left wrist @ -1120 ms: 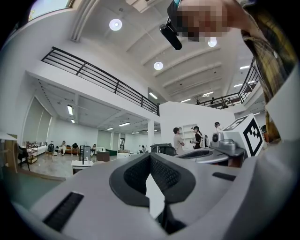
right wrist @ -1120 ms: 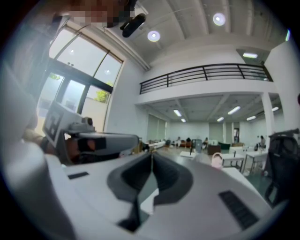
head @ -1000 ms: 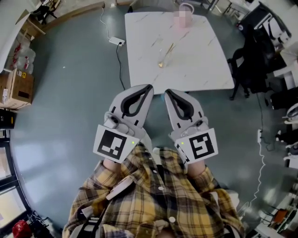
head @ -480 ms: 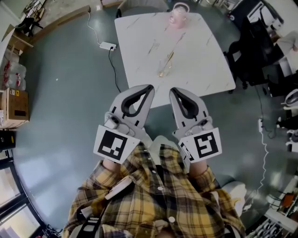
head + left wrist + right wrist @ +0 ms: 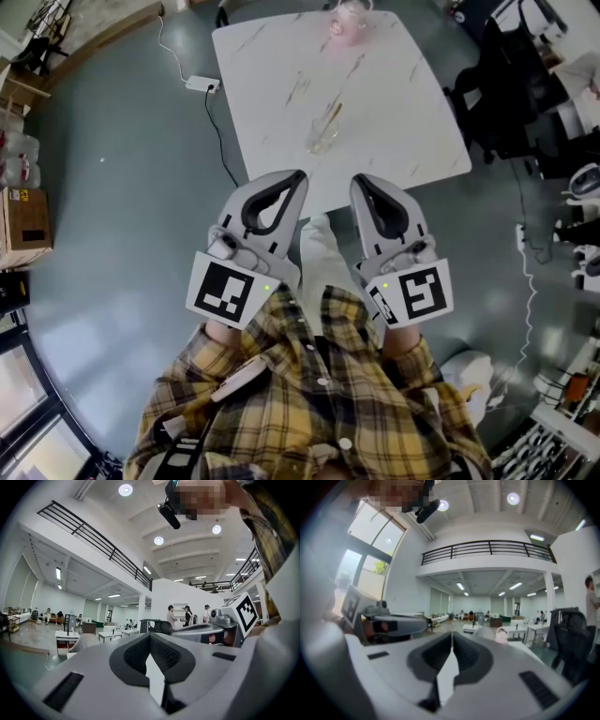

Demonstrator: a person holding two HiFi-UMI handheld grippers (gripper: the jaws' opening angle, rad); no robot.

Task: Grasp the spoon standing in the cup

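Cardboard box (image 5: 26, 225) sits way off to the left on the grey floor (image 5: 122, 187), and a white power strip (image 5: 203, 84) lies on the floor just off the tabletop's far-left corner.

The left gripper (image 5: 300, 176) is held out in front of the yellow plaid shirt (image 5: 309, 403), and its own view shows the two jaws pressed together at the tips with nothing between them. From the head view the tip lines up with the near edge of the white marble tabletop (image 5: 403, 103).

The thing we actually care about is the clear cup (image 5: 322, 141). It's standing roughly mid-tabletop, a bit toward the near edge, with the spoon (image 5: 334, 114) leaning in it, handle tipped toward the far-right. There's also a pink cup (image 5: 341, 21) right up at the far edge.

The right gripper (image 5: 359, 180) is the same deal: jaws closed tight on nothing, its tip also at the near edge. Both grippers are side by side with a gap between them, well apart from the cup.

A black chair (image 5: 497, 89) stands just past the right edge.
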